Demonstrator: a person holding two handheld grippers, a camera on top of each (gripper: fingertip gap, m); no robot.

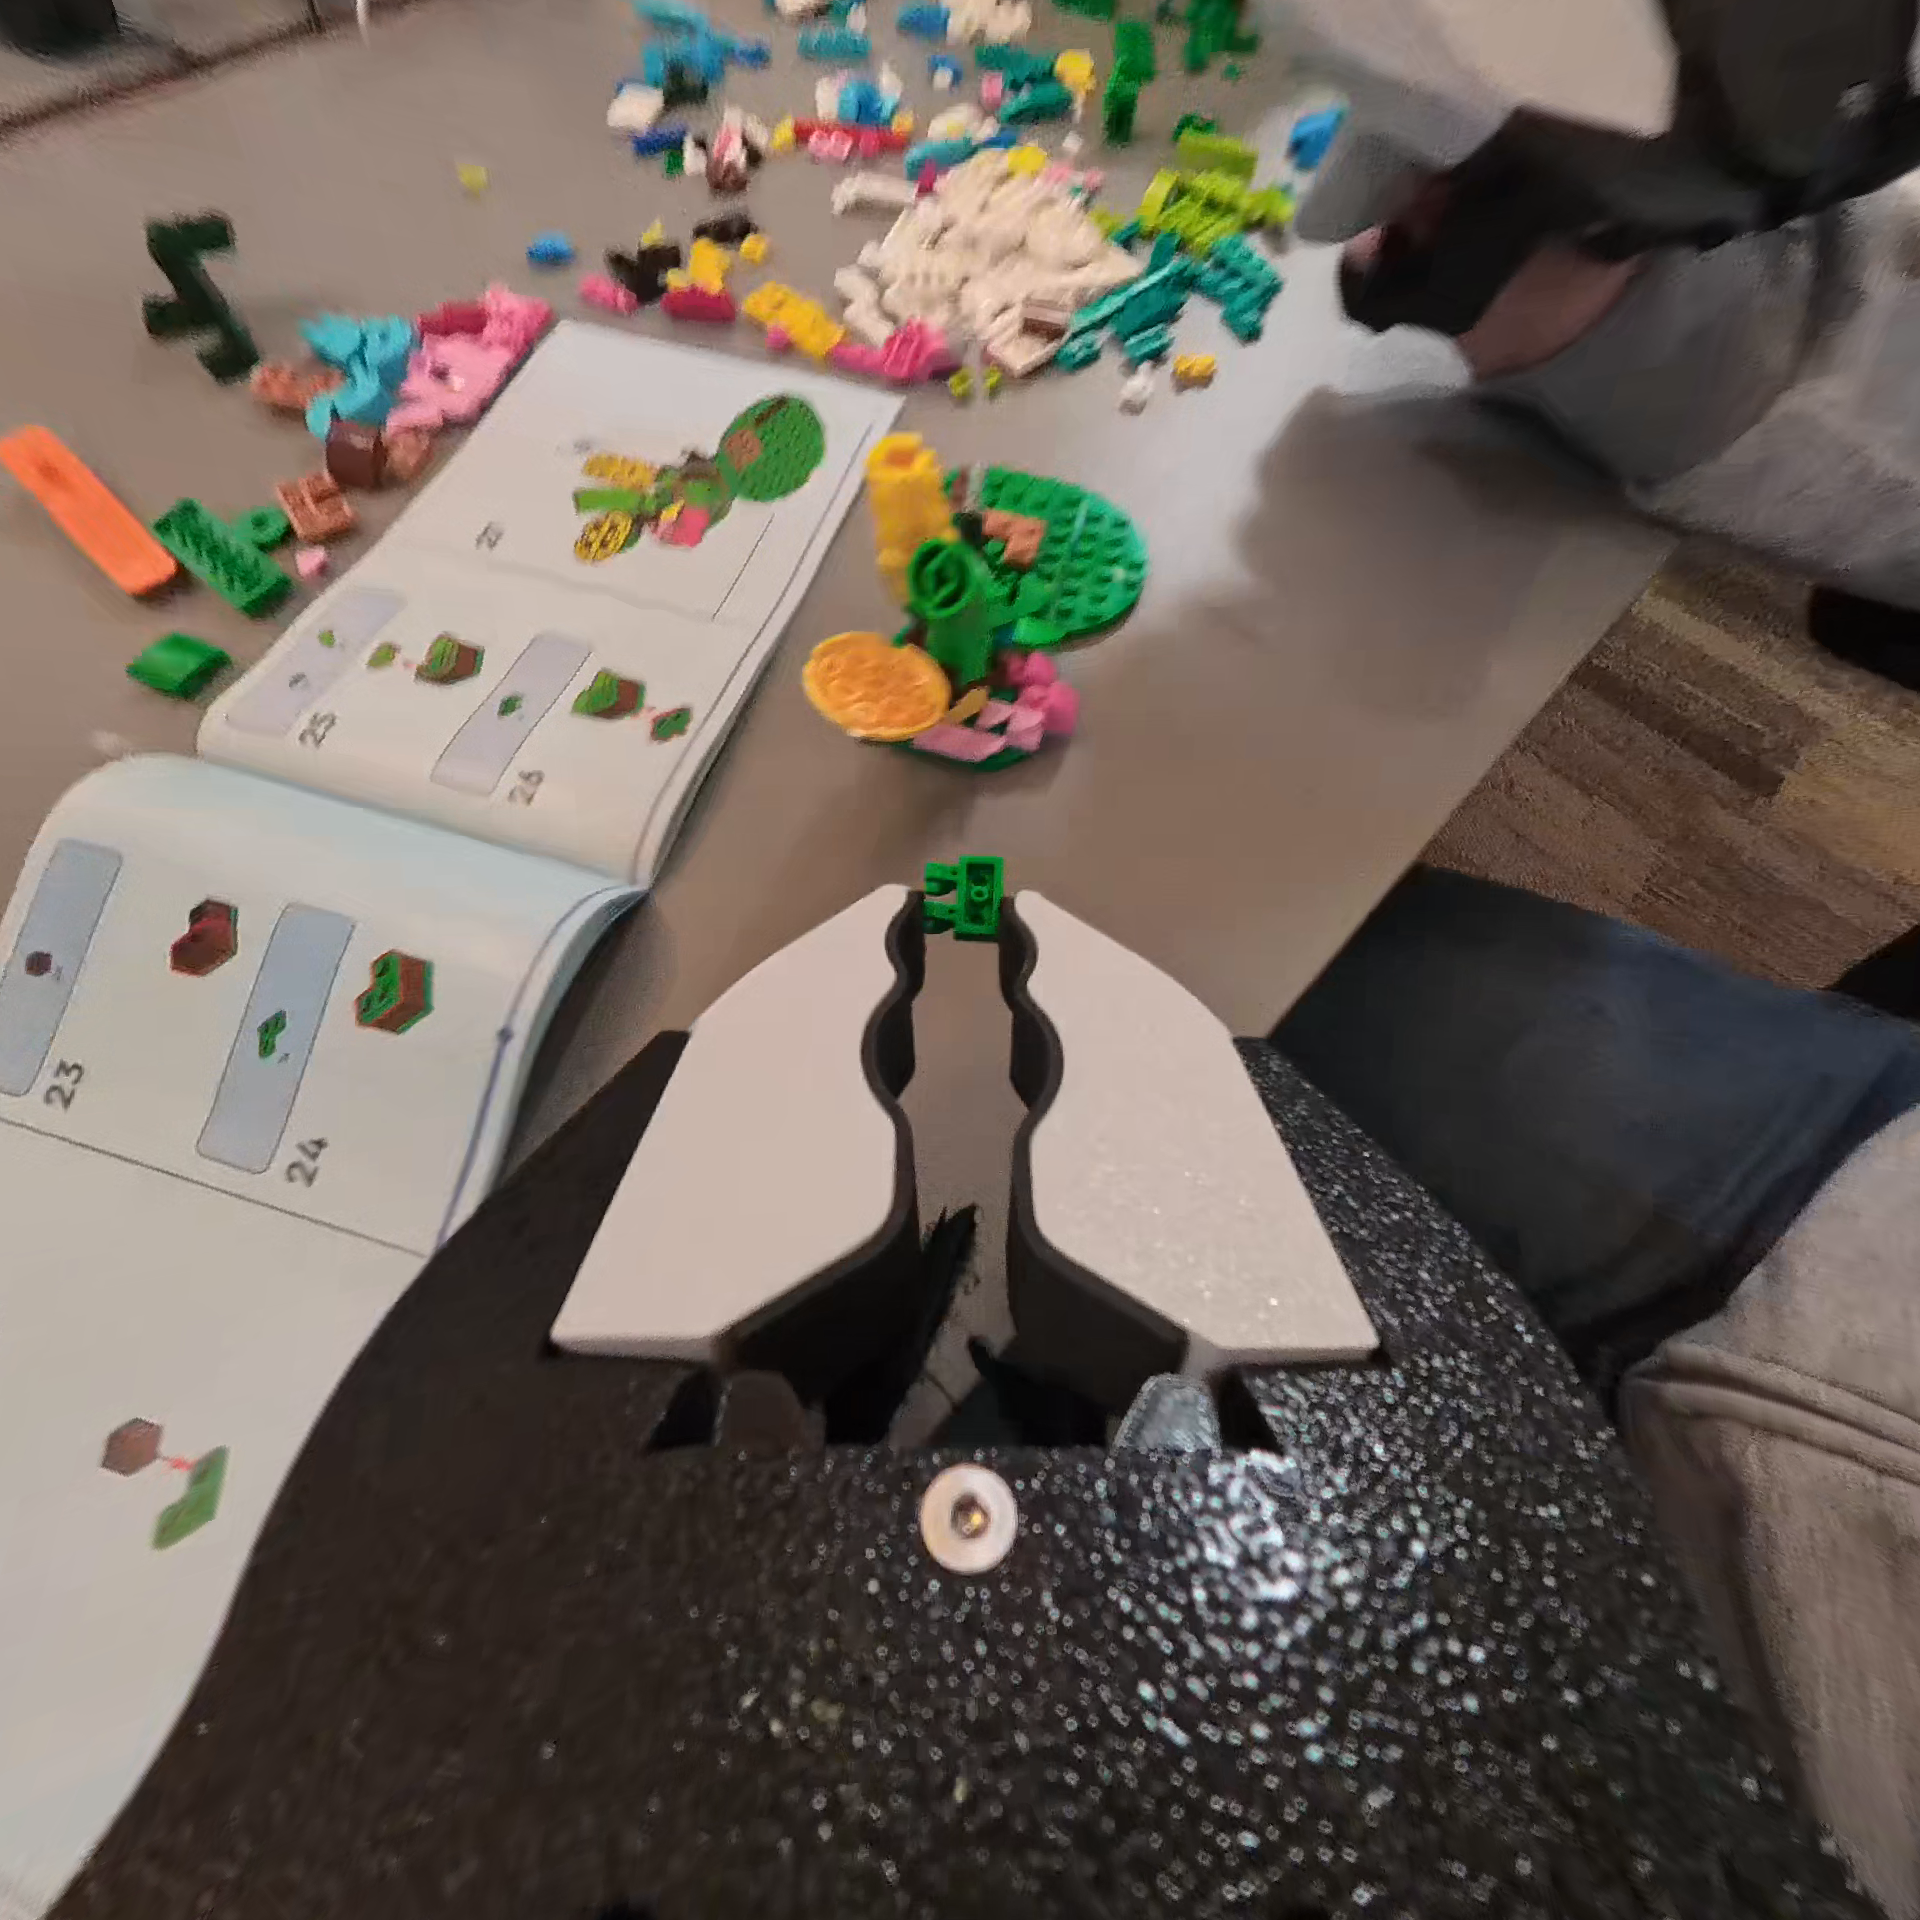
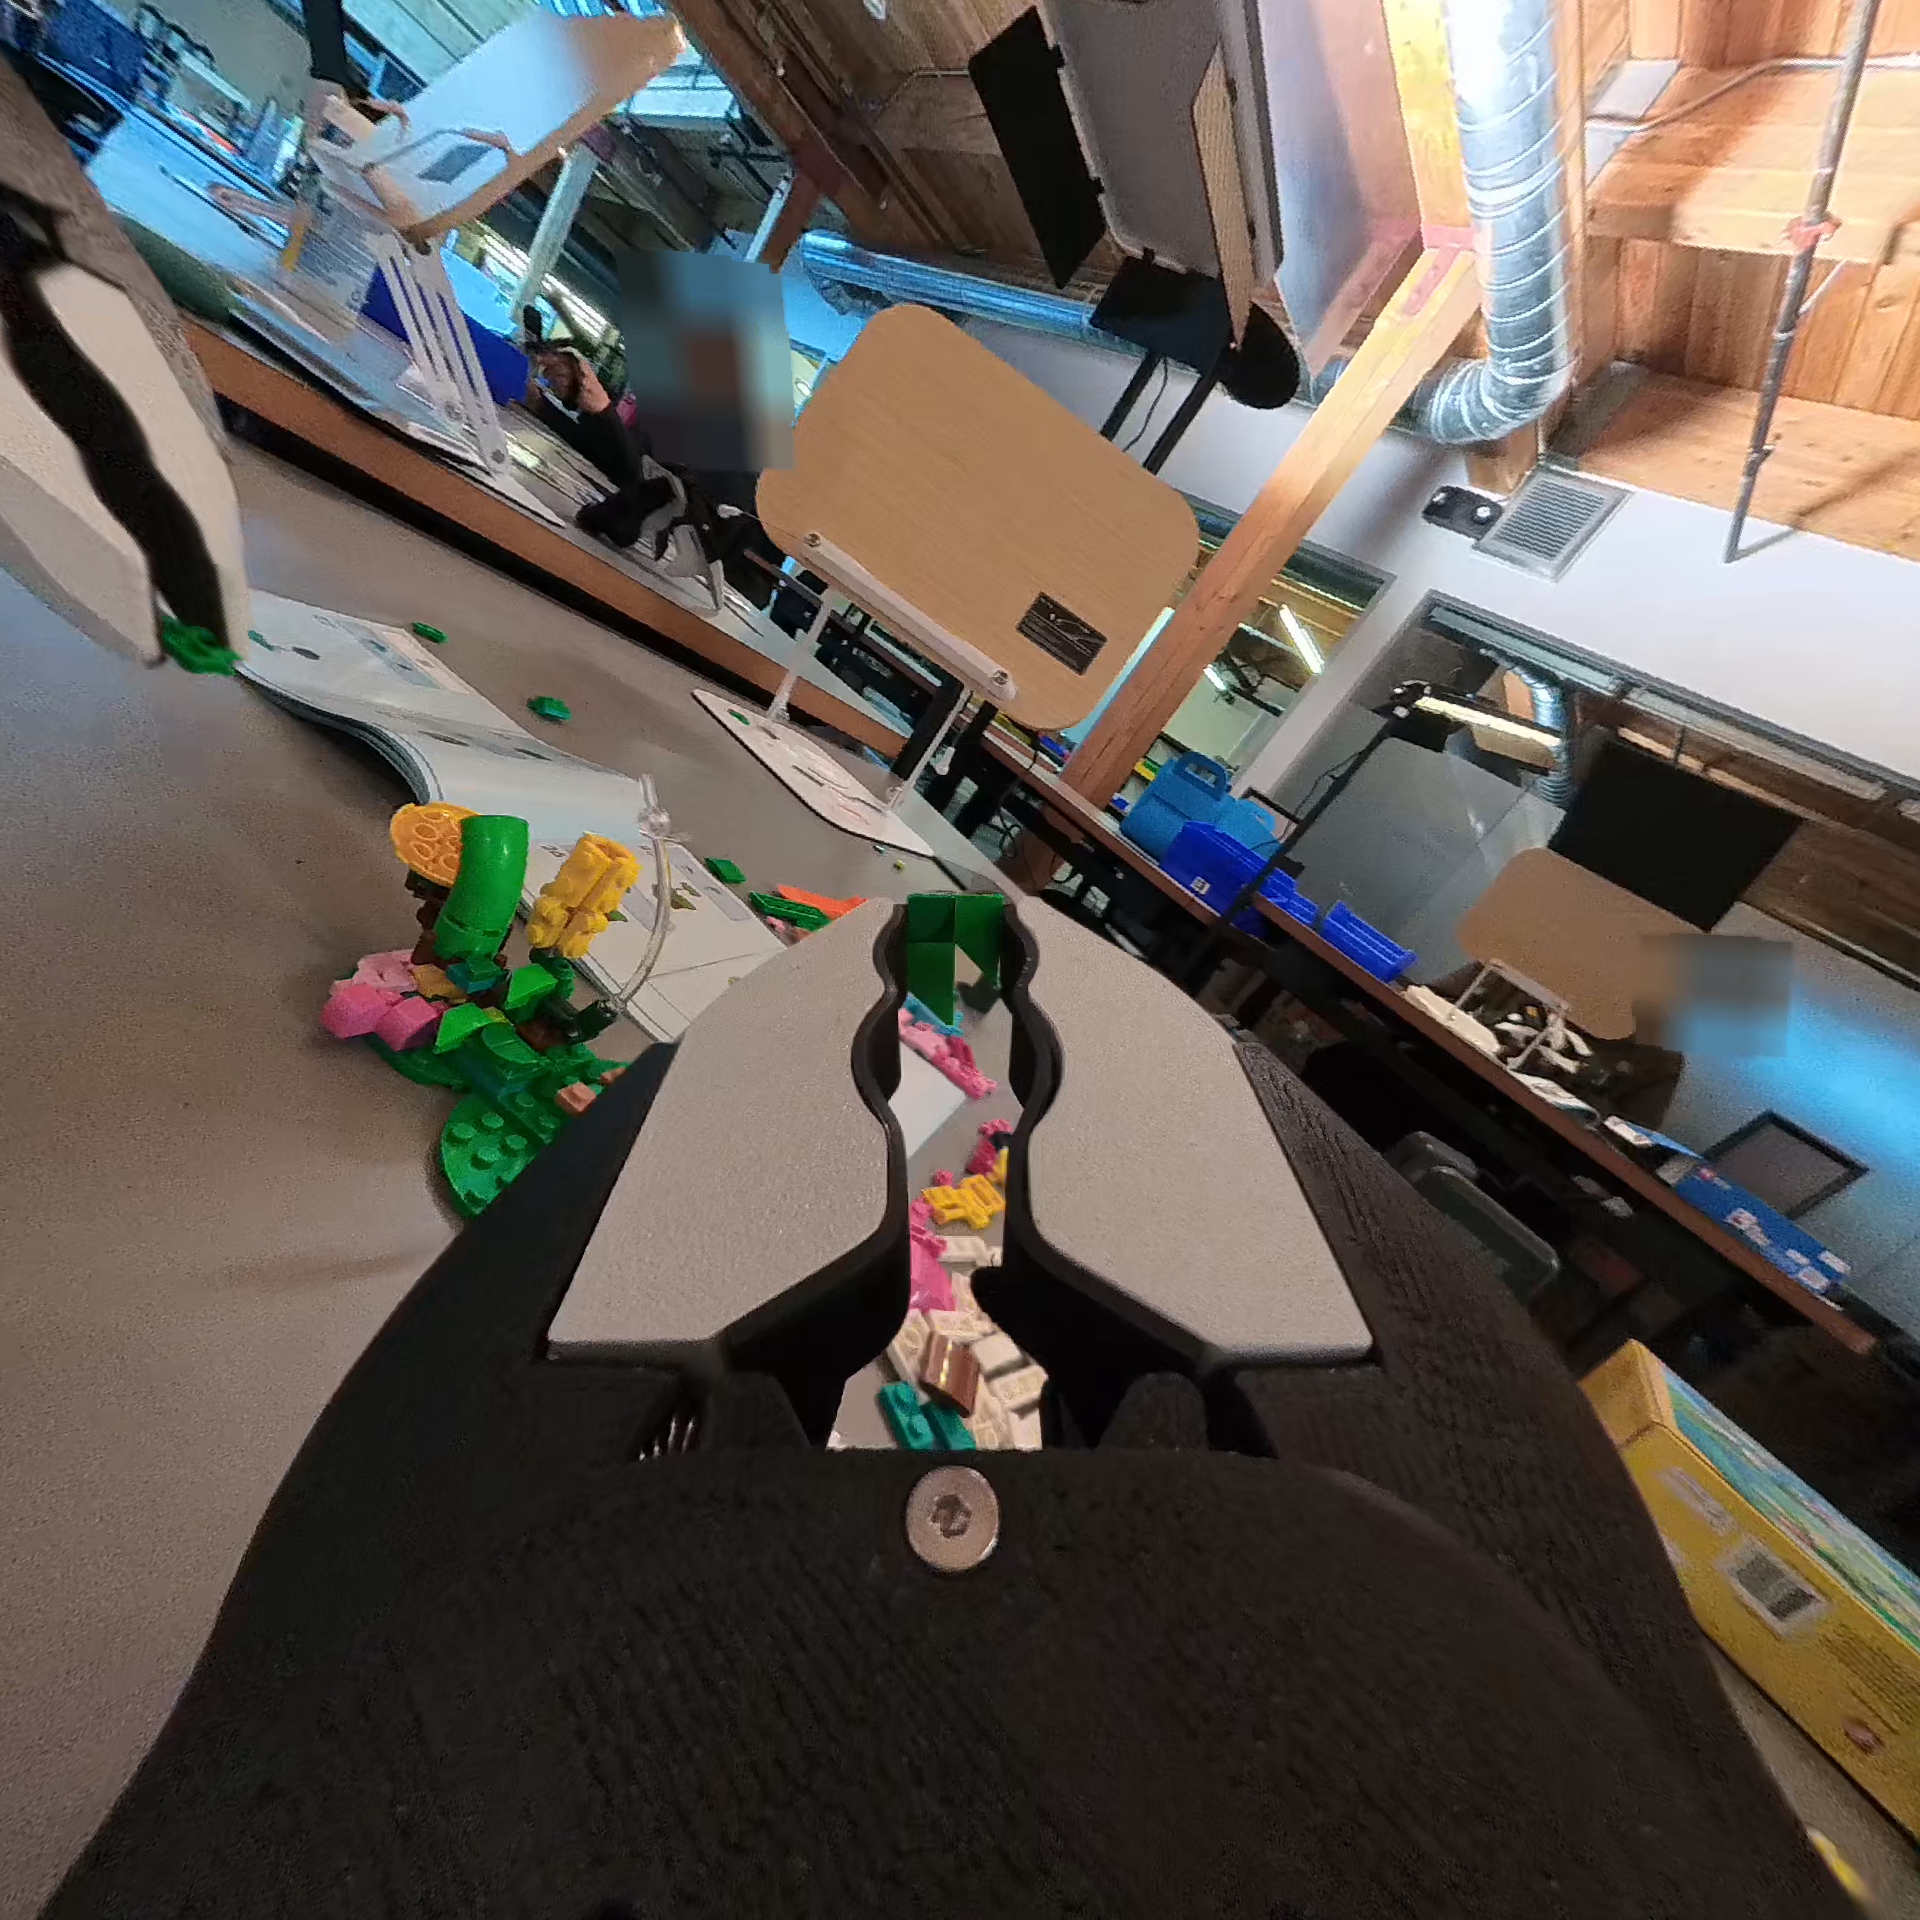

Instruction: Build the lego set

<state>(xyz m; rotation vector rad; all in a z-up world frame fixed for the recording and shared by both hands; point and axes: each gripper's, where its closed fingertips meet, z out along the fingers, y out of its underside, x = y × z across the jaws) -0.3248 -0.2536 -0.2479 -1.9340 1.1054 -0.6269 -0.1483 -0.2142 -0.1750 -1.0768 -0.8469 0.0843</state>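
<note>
Pinching a small bright green plastic clip brick (image 1: 968,900) between its fingertips, the left gripper (image 1: 964,914) sits at the centre of the left wrist view, above the grey bench (image 1: 1195,831); both dark pads press against the brick's sides. That same gripper shows at the upper left of the right wrist view with the green piece at its tip, just over the open instruction booklet (image 1: 343,935), which lies at the left of the left wrist view.

Centred in its own view, the right gripper (image 2: 951,940) is clenched on a darker green folded, angular plastic piece (image 2: 948,951), which stands upright between the pads and hangs down below them.

A partly built brick model (image 1: 956,613) stands on the bench just above the centre of the left wrist view: a round green studded plate, a green curved tube, a yellow stack, an orange disc and pink petals. It appears at the left middle of the right wrist view, near the booklet.

Heaps of loose coloured bricks (image 1: 997,239) in white, teal, pink, yellow and lime fill the top of the left wrist view, well apart from the left gripper. An orange flat tool (image 1: 83,509) lies at the left edge. A yellow cardboard box (image 2: 1766,1579) sits at the lower right of the right wrist view
</note>
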